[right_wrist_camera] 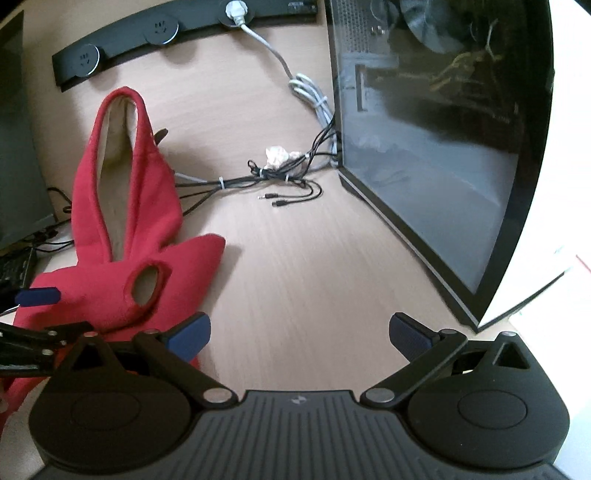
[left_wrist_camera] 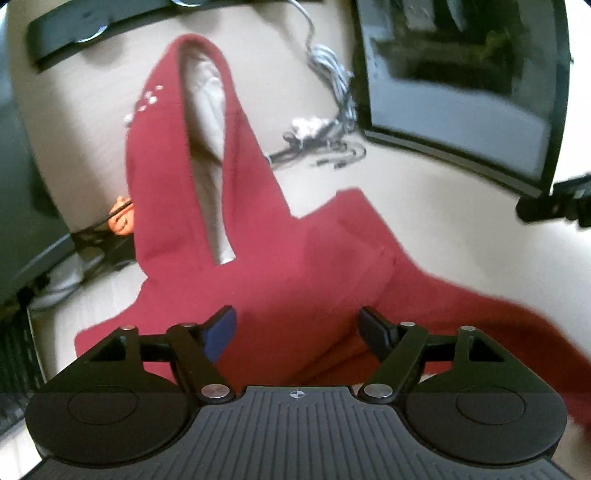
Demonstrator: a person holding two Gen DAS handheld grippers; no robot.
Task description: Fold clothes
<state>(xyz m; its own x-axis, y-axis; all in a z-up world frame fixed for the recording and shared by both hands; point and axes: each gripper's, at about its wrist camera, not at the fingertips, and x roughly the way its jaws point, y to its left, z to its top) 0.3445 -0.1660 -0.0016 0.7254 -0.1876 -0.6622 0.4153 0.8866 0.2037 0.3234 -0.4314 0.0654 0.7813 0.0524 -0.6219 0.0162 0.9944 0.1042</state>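
So the red hoodie (left_wrist_camera: 258,236) is lying flat on a light wood-grain desk (right_wrist_camera: 314,266), hood pointing away toward the back, pale lining showing inside the hood opening. In the right wrist view it sits on the left part of the desk, with one sleeve cuff gaping open toward the camera.

The left gripper (left_wrist_camera: 297,332) is right over the body of the hoodie, jaws spread wide with nothing between them but red fabric underneath. Can't tell if the tips actually touch the cloth. The right gripper (right_wrist_camera: 299,334) is also spread wide, hovering over bare desk just beside the hoodie's edge, its left finger overlapping the fabric in the picture.

Room stuff: a black PC case with a glass side panel (right_wrist_camera: 436,155) stands on the right side of the desk, reflecting a lot. Along the back there's a black power strip (right_wrist_camera: 177,29) with round sockets, a grey cable (right_wrist_camera: 310,96) plugged in and coiled up next to the case. A bundle of black cables (right_wrist_camera: 273,181) runs across the middle of the desk, zip-tied, with a crumpled bit of white paper (right_wrist_camera: 279,155) sitting on it. A dark monitor (right_wrist_camera: 18,147) is at the far left edge. The left wrist view is pretty blurry, and there's something small and orange (left_wrist_camera: 122,218) behind the hoodie I can't identify.
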